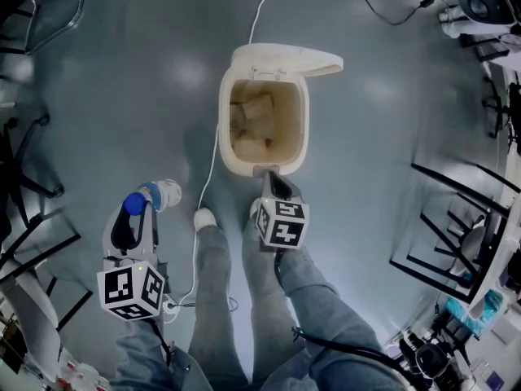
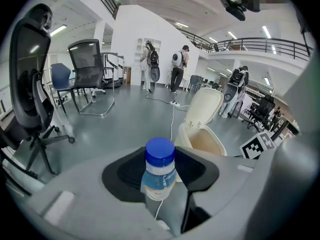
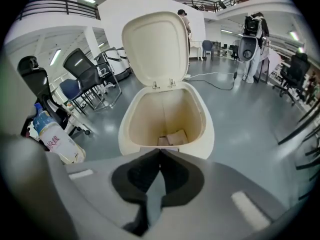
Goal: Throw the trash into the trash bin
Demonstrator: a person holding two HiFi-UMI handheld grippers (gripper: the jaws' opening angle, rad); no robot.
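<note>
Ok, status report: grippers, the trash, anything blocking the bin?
Left gripper shut on blue-capped bottle. Right gripper shut, empty, tips at trash bin front rim. Lid up, nothing across the opening.

The trash bin (image 1: 304, 112) looks like smooth cream plastic with a dull sheen. The bottle (image 2: 159, 179) is clear plastic, its cap (image 2: 160, 151) glossy blue. The floor (image 1: 138, 72) is grey and polished (lights glare off it). The left gripper (image 2: 161, 161) has matt black, finely textured pads (image 2: 127, 174).
</note>
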